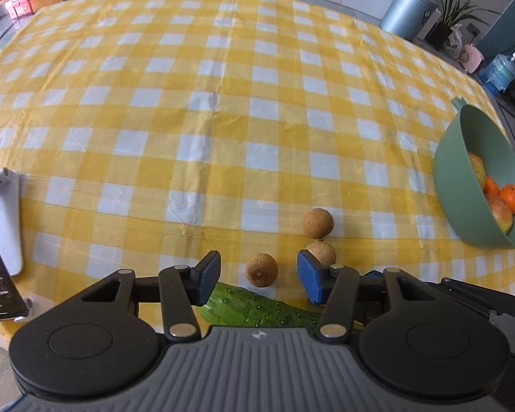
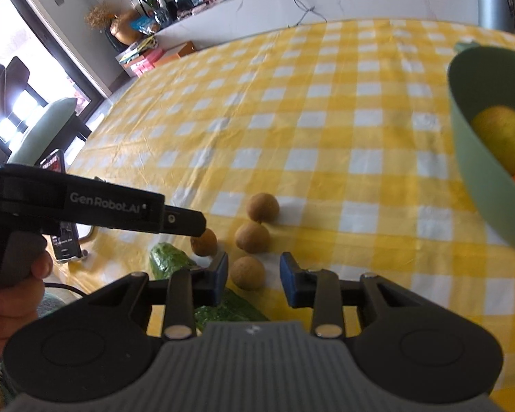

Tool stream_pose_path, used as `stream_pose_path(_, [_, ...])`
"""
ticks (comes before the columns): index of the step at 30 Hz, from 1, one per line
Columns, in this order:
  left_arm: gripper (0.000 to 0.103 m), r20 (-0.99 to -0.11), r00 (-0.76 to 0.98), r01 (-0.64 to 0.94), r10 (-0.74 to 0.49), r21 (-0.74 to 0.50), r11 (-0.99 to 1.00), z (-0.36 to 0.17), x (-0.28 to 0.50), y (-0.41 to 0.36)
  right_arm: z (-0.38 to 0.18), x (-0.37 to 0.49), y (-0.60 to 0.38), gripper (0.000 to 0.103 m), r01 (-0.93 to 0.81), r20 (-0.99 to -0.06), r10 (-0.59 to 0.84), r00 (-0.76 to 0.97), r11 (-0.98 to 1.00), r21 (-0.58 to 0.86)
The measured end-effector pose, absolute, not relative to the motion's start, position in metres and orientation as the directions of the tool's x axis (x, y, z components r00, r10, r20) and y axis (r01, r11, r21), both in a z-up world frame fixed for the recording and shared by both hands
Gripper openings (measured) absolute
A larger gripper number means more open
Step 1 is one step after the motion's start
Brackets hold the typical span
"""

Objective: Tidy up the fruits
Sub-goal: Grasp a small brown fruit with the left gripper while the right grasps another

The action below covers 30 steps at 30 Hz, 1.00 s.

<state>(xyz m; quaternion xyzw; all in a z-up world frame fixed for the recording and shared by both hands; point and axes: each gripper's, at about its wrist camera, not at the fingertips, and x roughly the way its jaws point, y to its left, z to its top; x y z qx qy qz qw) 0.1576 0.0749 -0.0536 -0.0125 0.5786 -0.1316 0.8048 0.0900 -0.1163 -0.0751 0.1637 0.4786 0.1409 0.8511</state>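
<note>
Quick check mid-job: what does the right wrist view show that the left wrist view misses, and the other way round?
Only the right wrist view: a fourth brown fruit, lying between the fingers of the right gripper, plus the left gripper seen from the side and the hand holding it.

Only the left wrist view: a water bottle beyond the table; here just three brown fruits can be counted.

Both: the cucumber, the green bowl with fruit in it, and the checked tablecloth.
</note>
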Motion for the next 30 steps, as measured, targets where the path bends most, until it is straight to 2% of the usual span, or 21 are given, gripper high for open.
stream_pose_path(13, [0.046, -0.938, 0.248, 0.200, -0.243, -0.196, 0.960, -0.071, 0.163, 0.074, -0.096, 0.103, -0.119, 0.031, -0.025, -0.759, 0.472, 0.449, 0.855, 0.518])
stream_pose_path(20, [0.037, -0.936, 0.259, 0.196, -0.237, -0.189, 0.962, -0.072, 0.164, 0.073, -0.101, 0.105, -0.121, 0.023, -0.023, -0.753, 0.481, 0.449, 0.848, 0.529])
stream_pose_path(25, [0.026, -0.932, 0.262, 0.180, -0.251, -0.209, 0.961, -0.075, 0.163, 0.073, -0.100, 0.102, -0.120, 0.022, -0.027, -0.751, 0.478, 0.456, 0.850, 0.525])
stream_pose_path(30, [0.025, -0.924, 0.292, 0.146, -0.245, -0.211, 0.967, -0.072, 0.162, 0.077, -0.094, 0.098, -0.122, 0.022, -0.032, -0.750, 0.459, 0.476, 0.861, 0.507])
